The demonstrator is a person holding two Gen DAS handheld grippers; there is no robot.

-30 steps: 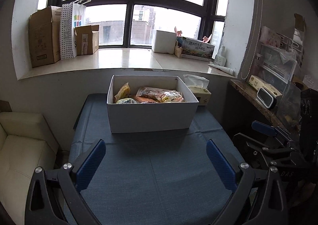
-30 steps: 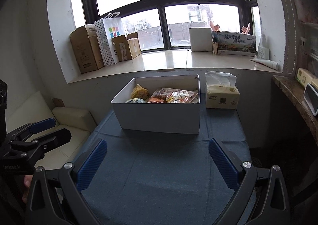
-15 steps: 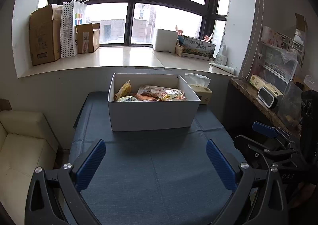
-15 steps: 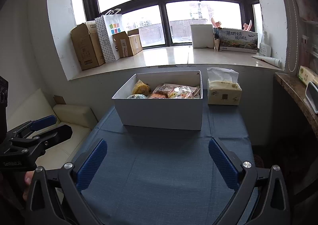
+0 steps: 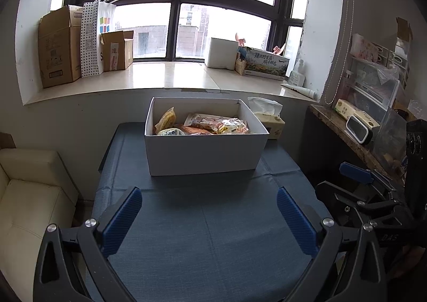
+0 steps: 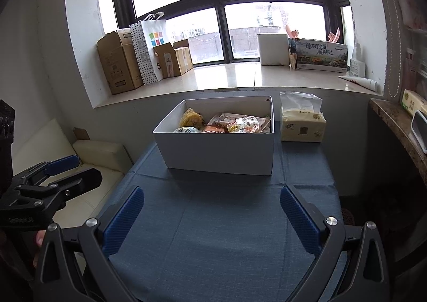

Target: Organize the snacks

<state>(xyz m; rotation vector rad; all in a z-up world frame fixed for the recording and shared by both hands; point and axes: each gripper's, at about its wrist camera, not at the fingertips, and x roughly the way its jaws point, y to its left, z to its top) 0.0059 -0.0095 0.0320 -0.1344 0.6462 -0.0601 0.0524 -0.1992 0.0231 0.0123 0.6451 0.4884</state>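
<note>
Both views slightly nearer the snack box (image 5: pixel 205 151), higher angle.

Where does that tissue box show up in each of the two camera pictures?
Left wrist view: the tissue box peeks out right of centre, partly hidden behind the white snack box.
Right wrist view: the tissue box stands in full view, right of the snack box.
Shared landmark: the dotted paper bag on the windowsill.

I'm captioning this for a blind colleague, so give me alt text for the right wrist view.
An open white box of packaged snacks sits on a blue-covered table, a tissue box beside it on the right. The right tool hovers open in front, holding nothing.
</note>
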